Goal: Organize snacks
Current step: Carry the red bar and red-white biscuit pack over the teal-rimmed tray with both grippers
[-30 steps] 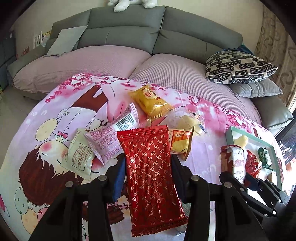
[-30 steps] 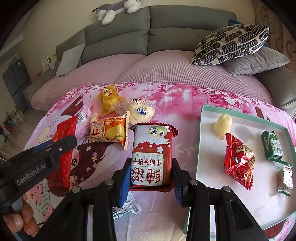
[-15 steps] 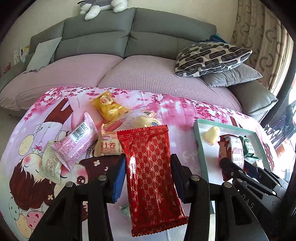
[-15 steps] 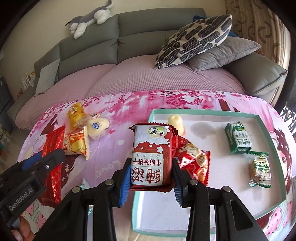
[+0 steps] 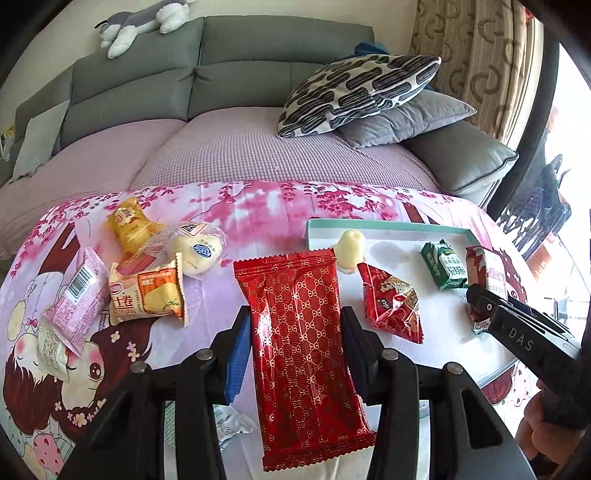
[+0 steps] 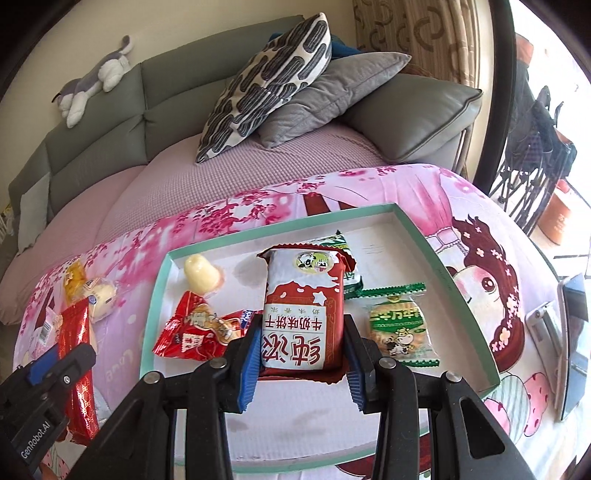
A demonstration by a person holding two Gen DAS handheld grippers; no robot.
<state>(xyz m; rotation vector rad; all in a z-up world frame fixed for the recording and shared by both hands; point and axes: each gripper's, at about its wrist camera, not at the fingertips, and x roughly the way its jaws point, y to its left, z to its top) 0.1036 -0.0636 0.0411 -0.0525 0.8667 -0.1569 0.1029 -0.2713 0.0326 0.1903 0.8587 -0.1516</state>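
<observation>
Gripped a long red packet [image 5: 303, 332] in the left hand-held gripper [image 5: 295, 317], jaws narrow, pads pressed on its two long edges. Held it lengthwise along the fingers, above the table [image 5: 258, 206] just left of the tray [image 5: 388, 223], its far corner over the tray's left rim as seen from the left wrist. Clamped a red-and-white biscuit pack [image 6: 301, 314] in the right hand-held gripper [image 6: 302, 332], jaws nearly closed on its sides. Held that pack over the tray's middle, printed face up, its far end hiding part of a green carton [image 5: 445, 267] toward the tray's far side.

Saw inside the tray, near its far left corner, a pale jelly cup [image 6: 199, 275]. Saw a crinkled red bag [image 6: 192, 332] just nearer than the cup, by the tray's left wall. Saw a green-edged cracker pack [image 6: 399, 325] right of the tray's middle, just beside the carton.

Found four loose snacks on the table well left of the tray: a yellow pack [image 5: 129, 225] farthest back, a round bun [image 5: 197, 251] nearest the tray, an orange roll pack [image 5: 147, 295] touching the bun, and a pink pack [image 5: 75, 299] farthest left.

Noted beyond the tray a grey sofa [image 5: 221, 74] with a patterned pillow [image 5: 354, 88] and a plush toy [image 5: 140, 22] on its back.
</observation>
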